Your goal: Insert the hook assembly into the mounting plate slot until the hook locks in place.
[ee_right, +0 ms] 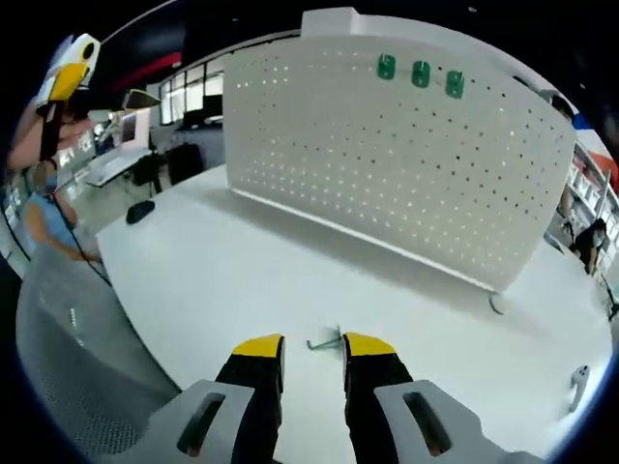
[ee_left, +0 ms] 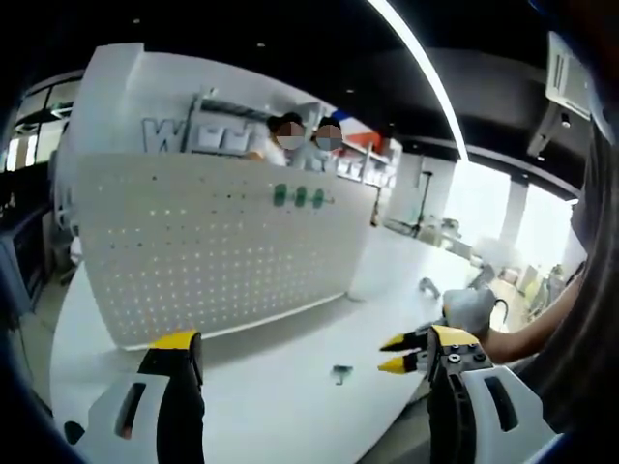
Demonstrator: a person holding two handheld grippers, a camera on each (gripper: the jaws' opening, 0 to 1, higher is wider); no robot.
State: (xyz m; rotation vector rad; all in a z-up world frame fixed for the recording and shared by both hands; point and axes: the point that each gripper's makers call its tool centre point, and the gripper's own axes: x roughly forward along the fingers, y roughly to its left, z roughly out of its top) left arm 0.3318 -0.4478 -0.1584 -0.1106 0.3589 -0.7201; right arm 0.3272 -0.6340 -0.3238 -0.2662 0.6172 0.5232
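Note:
A small metal hook lies on the white table, just beyond the tips of my right gripper, whose jaws stand open on either side of it. The same hook appears in the left gripper view, with the right gripper coming in from the right beside it. The white perforated mounting plate stands upright at the back, with three green pieces near its top. My left gripper is wide open and holds nothing, well above the table and facing the plate.
A second metal hook lies on the table at the far right, near the plate's foot. A dark object sits at the table's left end. The left gripper is raised at upper left. People sit behind the plate.

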